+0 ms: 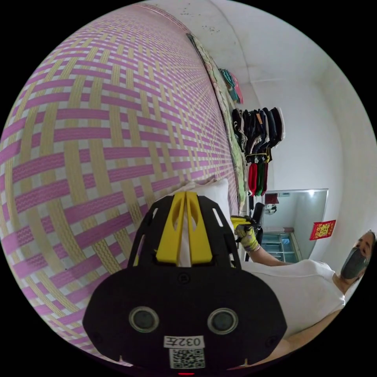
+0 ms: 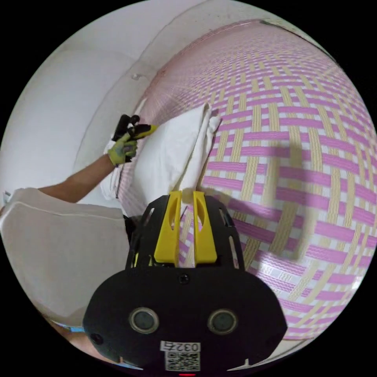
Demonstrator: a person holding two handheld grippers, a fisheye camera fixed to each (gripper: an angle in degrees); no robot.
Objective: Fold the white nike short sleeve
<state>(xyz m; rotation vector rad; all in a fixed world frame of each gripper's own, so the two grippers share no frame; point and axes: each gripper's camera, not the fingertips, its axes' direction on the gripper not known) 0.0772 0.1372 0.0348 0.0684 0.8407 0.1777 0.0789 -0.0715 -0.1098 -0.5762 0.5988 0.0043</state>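
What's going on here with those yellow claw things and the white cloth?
A person is folding a white shirt on a pink and yellow woven mat, holding a hand-held gripper in each hand. The left hand-held gripper has its yellow jaws pinched on one edge of the shirt. The right hand-held gripper has cloth between its jaws at another edge, though a slim gap shows there. The shirt is lifted off the mat between them, mid-fold.

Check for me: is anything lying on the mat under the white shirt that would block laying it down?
Nothing visible does. Both the left gripper and right gripper are already clamped on the white shirt, and the woven mat around and beneath it looks bare in both views.
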